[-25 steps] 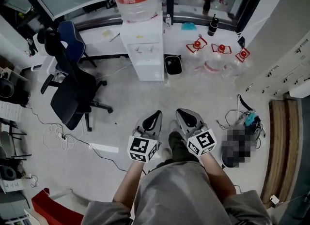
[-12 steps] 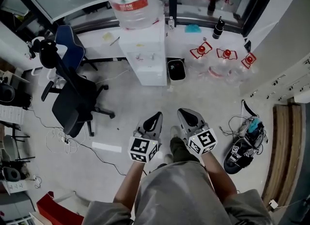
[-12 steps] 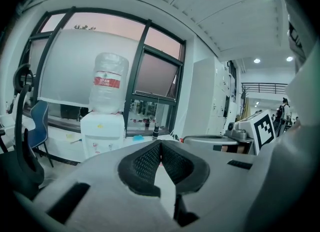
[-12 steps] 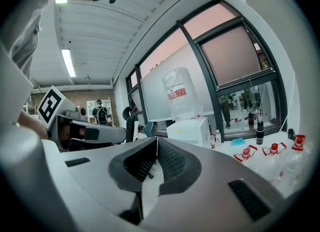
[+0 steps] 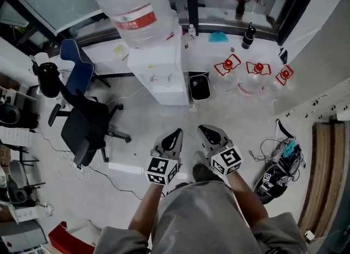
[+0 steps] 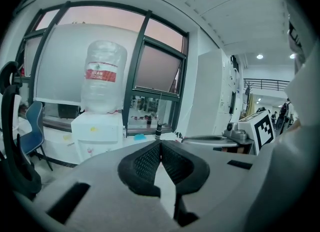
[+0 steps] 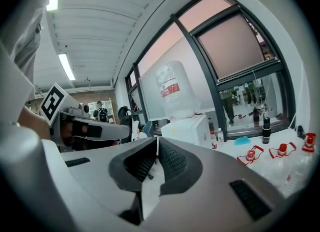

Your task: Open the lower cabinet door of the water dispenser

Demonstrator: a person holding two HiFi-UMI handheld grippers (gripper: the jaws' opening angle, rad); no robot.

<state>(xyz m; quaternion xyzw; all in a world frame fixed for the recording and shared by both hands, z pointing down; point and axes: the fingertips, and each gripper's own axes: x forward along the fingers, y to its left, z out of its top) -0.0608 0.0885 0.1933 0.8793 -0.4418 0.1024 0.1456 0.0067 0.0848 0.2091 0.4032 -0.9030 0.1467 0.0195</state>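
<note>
The white water dispenser [image 5: 161, 64] stands by the window with a big clear bottle [image 5: 134, 10] on top. Its lower cabinet door [image 5: 168, 92] faces me and looks closed. Both grippers hang in front of my body, well short of the dispenser. My left gripper [image 5: 174, 134] is shut and holds nothing; in its own view the dispenser [image 6: 97, 133] is ahead to the left of the shut left gripper [image 6: 159, 143]. My right gripper [image 5: 206, 130] is shut and empty too. Its view has the dispenser [image 7: 187, 128] just beyond the shut right gripper [image 7: 156, 141].
A black office chair [image 5: 87, 119] stands left of the path, with cables on the floor near it. A black bin [image 5: 198, 86] sits right of the dispenser. Several clear bottles with red caps [image 5: 257, 70] lie further right, and a dark bag [image 5: 276, 176] lies at right.
The dispenser and bin have drawn closer and lower in the head view as the person walks toward them. Both grippers stay shut, side by side.
</note>
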